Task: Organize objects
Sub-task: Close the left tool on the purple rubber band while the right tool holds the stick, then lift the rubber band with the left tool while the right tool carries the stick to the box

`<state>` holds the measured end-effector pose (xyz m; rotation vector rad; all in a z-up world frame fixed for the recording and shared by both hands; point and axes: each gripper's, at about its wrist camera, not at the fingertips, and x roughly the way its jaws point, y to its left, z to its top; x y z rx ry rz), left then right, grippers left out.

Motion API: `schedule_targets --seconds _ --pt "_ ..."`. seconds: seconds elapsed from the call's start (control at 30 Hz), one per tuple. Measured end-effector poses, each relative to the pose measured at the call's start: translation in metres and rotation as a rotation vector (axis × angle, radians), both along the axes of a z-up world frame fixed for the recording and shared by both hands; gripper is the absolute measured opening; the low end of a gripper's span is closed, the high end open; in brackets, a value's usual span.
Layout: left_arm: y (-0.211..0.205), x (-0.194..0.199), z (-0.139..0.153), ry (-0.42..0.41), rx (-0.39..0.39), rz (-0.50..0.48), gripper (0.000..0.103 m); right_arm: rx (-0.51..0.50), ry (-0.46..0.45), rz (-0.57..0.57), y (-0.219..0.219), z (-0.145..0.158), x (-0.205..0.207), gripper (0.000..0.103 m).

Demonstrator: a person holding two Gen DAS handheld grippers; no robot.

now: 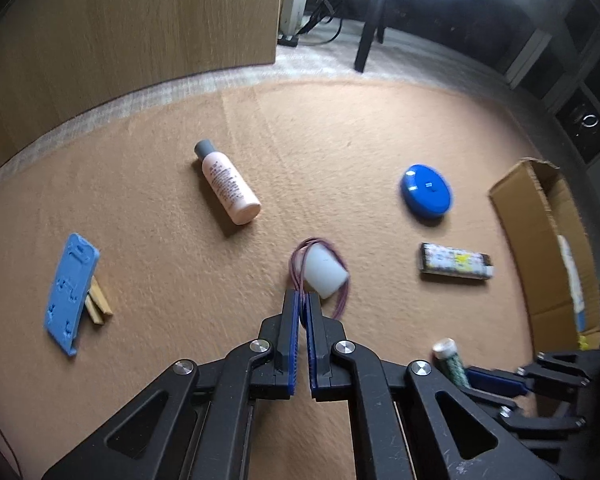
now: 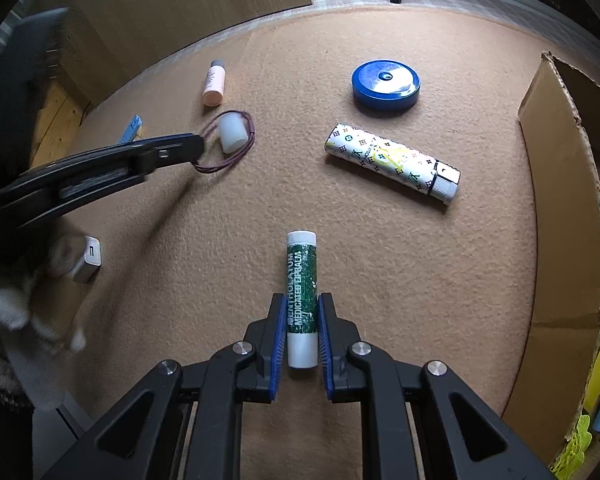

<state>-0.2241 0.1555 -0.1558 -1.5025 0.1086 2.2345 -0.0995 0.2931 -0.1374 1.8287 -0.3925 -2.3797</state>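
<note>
My left gripper (image 1: 303,295) is shut on a loop of purple hair ties (image 1: 342,280) that rings a small white cap (image 1: 325,272) on the tan mat; it also shows in the right wrist view (image 2: 198,146) beside the ties (image 2: 244,148) and the cap (image 2: 233,134). My right gripper (image 2: 302,300) is shut on a green lip balm tube (image 2: 301,292), seen low right in the left wrist view (image 1: 452,364). A patterned lighter (image 2: 392,162), a blue round tin (image 2: 385,85) and a pink bottle (image 2: 213,82) lie on the mat.
An open cardboard box (image 2: 556,208) with several items inside stands at the right edge. A blue plastic stand (image 1: 71,292) with wooden pegs (image 1: 98,300) lies at the left. A white charger (image 2: 87,258) lies near my left arm. A wooden cabinet (image 1: 132,20) stands behind.
</note>
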Motion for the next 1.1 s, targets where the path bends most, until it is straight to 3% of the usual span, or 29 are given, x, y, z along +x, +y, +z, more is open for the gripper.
schedule_targets --seconds 0.37,0.7,0.8,0.87,0.9,1.03,1.1 --pt "-0.031 0.056 0.034 0.024 0.068 -0.007 0.002 0.005 0.003 0.002 -0.003 0.000 -0.002 0.014" --pt "-0.053 0.080 -0.001 -0.050 -0.005 0.024 0.002 0.025 0.006 0.011 -0.005 -0.001 -0.002 0.014" --pt "-0.056 0.079 -0.005 -0.044 -0.026 0.030 0.018 0.030 0.007 0.012 -0.005 -0.001 -0.002 0.014" --pt "-0.056 0.079 -0.003 -0.017 -0.035 0.033 0.048 0.030 0.007 0.012 -0.006 -0.001 -0.002 0.014" --pt "-0.055 0.079 -0.001 -0.006 -0.037 0.028 0.053 0.032 0.007 0.013 -0.006 -0.001 -0.002 0.014" --pt "-0.046 0.072 -0.003 0.019 -0.071 0.011 0.055 0.041 0.009 0.013 -0.011 -0.005 -0.002 0.014" --pt "-0.043 0.065 -0.008 0.012 -0.088 0.020 0.048 0.058 0.012 0.018 -0.011 -0.003 -0.004 0.014"
